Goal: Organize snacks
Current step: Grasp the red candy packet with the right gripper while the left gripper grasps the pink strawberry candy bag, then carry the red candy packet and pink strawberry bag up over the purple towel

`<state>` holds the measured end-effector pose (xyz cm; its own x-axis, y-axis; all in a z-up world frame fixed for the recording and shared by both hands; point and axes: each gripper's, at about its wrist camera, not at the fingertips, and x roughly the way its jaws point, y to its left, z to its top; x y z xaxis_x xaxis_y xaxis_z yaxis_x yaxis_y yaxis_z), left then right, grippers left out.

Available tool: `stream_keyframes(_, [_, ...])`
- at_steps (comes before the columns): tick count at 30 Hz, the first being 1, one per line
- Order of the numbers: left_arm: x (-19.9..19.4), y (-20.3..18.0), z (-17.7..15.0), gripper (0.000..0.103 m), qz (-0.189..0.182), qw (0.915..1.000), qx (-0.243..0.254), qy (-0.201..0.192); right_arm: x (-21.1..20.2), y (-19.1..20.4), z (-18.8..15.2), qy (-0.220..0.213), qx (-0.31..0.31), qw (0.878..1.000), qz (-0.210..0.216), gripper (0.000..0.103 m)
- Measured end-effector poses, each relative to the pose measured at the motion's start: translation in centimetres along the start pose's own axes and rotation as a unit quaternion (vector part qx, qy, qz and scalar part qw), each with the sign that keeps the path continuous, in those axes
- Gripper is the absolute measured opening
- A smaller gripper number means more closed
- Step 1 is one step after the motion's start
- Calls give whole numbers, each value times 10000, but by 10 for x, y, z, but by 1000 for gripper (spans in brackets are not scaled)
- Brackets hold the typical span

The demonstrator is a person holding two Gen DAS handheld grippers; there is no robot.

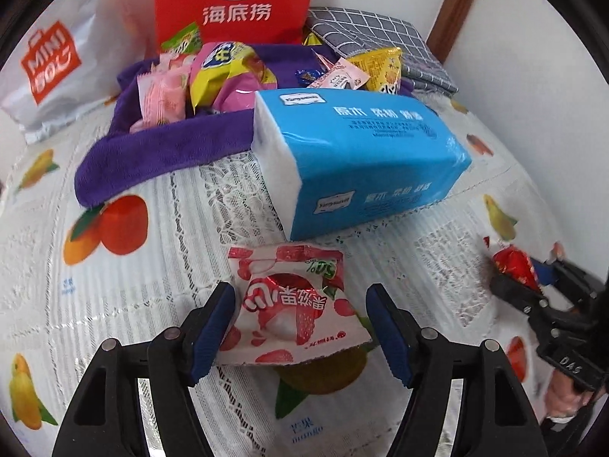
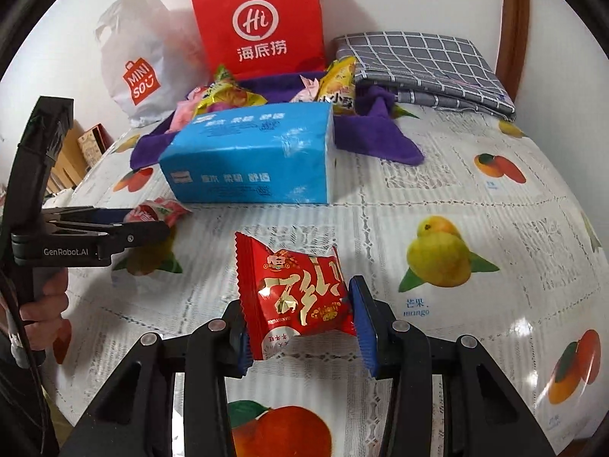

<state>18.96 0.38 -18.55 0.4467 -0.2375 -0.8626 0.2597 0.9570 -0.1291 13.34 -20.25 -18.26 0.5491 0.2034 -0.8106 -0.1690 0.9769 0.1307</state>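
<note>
I am pinching a red foil snack packet (image 2: 300,301) in my right gripper (image 2: 300,327) while my left gripper (image 1: 300,327), spread, is straddling a pink-and-white lychee sachet (image 1: 293,308), seemingly unclamped, both bound next for the far purple cloth basket (image 1: 163,148).

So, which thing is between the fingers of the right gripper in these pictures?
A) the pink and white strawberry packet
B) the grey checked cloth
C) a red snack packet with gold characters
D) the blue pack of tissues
C: in the right wrist view the right gripper has its blue fingers pressed on both sides of the red snack packet, while the strawberry packet lies between the open fingers of the left gripper.
</note>
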Motion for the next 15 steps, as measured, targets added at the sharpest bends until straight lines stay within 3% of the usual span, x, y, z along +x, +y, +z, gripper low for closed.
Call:
stream_keyframes(4, [3,-13,-3,66,527,9979,347,-162,4,2,-4,-45,-77,9999,-86,43])
stream_keyframes(8, [-1,-8,-4,55,452,9982,208,-334,11,0,-6,-55,-81,9999,-75,43])
stream_keyframes(15, [-7,1,-4,52,195,9994,-63,-282,11,-2,-7,-93,-58,9999,-19,43])
